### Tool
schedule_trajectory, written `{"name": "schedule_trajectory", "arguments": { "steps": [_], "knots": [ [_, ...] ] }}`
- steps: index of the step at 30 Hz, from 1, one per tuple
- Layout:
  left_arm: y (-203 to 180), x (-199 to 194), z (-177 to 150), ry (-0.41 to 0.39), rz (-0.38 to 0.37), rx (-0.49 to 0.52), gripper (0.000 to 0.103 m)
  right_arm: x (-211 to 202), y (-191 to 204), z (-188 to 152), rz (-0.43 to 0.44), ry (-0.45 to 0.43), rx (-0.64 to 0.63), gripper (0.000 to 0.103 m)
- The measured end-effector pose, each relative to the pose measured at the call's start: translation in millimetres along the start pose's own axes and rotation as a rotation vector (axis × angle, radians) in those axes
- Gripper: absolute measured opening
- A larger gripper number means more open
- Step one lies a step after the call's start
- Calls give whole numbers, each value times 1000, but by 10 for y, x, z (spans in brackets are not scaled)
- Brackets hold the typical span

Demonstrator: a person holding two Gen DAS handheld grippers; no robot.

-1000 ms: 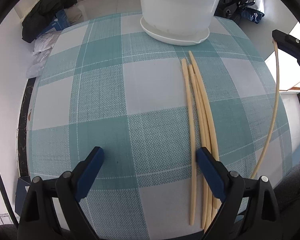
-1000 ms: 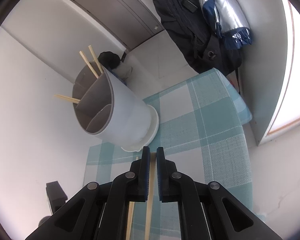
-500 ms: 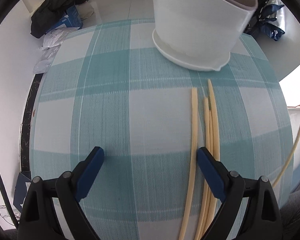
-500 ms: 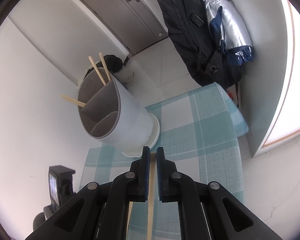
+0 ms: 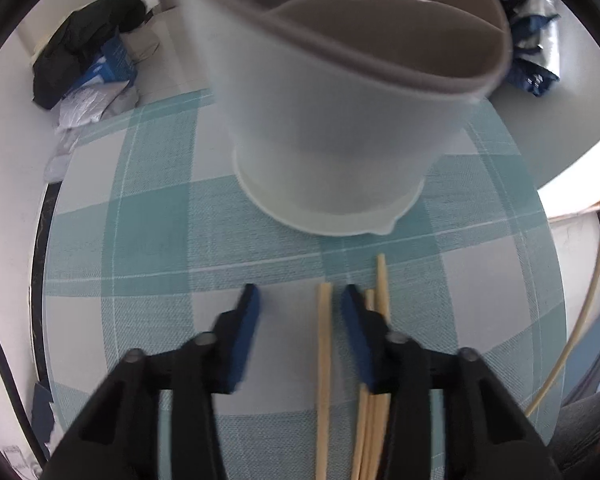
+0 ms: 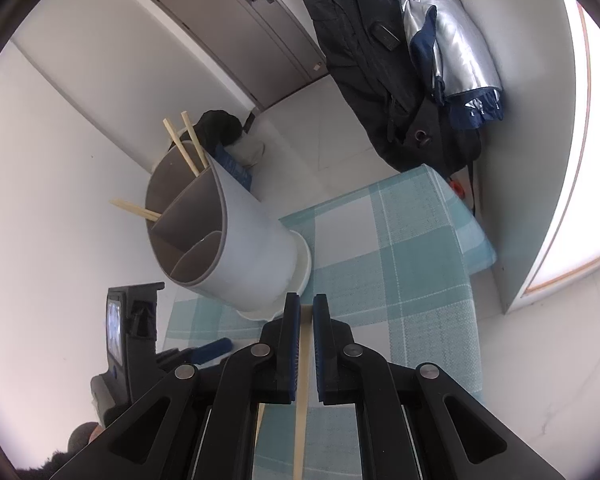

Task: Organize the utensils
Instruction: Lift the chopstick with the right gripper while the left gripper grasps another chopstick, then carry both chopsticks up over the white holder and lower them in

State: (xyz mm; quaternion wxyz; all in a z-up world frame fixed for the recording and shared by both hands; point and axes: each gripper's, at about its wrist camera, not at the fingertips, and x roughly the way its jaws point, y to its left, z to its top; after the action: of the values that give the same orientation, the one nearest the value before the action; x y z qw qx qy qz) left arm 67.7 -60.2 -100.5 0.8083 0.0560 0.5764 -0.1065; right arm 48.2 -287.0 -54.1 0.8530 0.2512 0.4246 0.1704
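Observation:
Several pale chopsticks [image 5: 374, 360] lie on the teal checked tablecloth [image 5: 140, 240]. My left gripper [image 5: 299, 304] is low over them, jaws partly closed around one chopstick [image 5: 323, 360], still apart from it. The white divided utensil holder [image 5: 340, 112] stands just beyond. My right gripper [image 6: 307, 312] is shut on a single chopstick [image 6: 302, 380], held above the table to the right of the holder [image 6: 236, 248], which has several chopsticks [image 6: 188, 144] in its far compartments. That held chopstick shows at the right edge of the left wrist view [image 5: 580, 320].
A dark bag and packets [image 5: 84, 64] lie on the floor at left. Coats [image 6: 400, 60] hang past the table's far end. The left gripper's body [image 6: 136, 340] shows below the holder in the right wrist view.
My left gripper has moved forward toward the holder and its jaws have narrowed around one chopstick. My right gripper has risen slightly with its chopstick.

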Motion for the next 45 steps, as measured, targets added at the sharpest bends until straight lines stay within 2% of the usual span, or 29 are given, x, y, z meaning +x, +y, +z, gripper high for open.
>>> {"name": "schedule_trajectory", "arguments": {
  "steps": [2, 4, 7, 11, 16, 22, 25, 34, 45],
  "knots": [
    [-84, 2, 5, 0, -5, 33, 3, 8, -15, -2, -5, 2, -1, 6],
    [-126, 0, -13, -7, 12, 47, 3, 13, -22, -4, -13, 2, -2, 6],
    [-112, -37, -25, -28, -20, 48, 3, -12, 4, -14, -28, -13, -14, 6],
    [-44, -314, -102, -125, -37, 18, 3, -102, 101, -43, -32, -48, -55, 6],
    [116, -861, -276, -294, -108, -25, 2, -255, 328, -124, -27, -112, -144, 6],
    [250, -1395, -408, -495, -145, -57, 2, -482, 622, -281, -20, -237, -240, 6],
    [312, -1513, -399, -561, -150, -88, 2, -556, 756, -360, -31, -280, -294, 6],
    [396, -1592, -281, -630, -182, -169, 2, -624, 1012, -569, -52, -331, -384, 5],
    [480, -1827, -132, -736, -226, -191, 2, -673, 1025, -557, -30, -340, -360, 5]
  ]
}}
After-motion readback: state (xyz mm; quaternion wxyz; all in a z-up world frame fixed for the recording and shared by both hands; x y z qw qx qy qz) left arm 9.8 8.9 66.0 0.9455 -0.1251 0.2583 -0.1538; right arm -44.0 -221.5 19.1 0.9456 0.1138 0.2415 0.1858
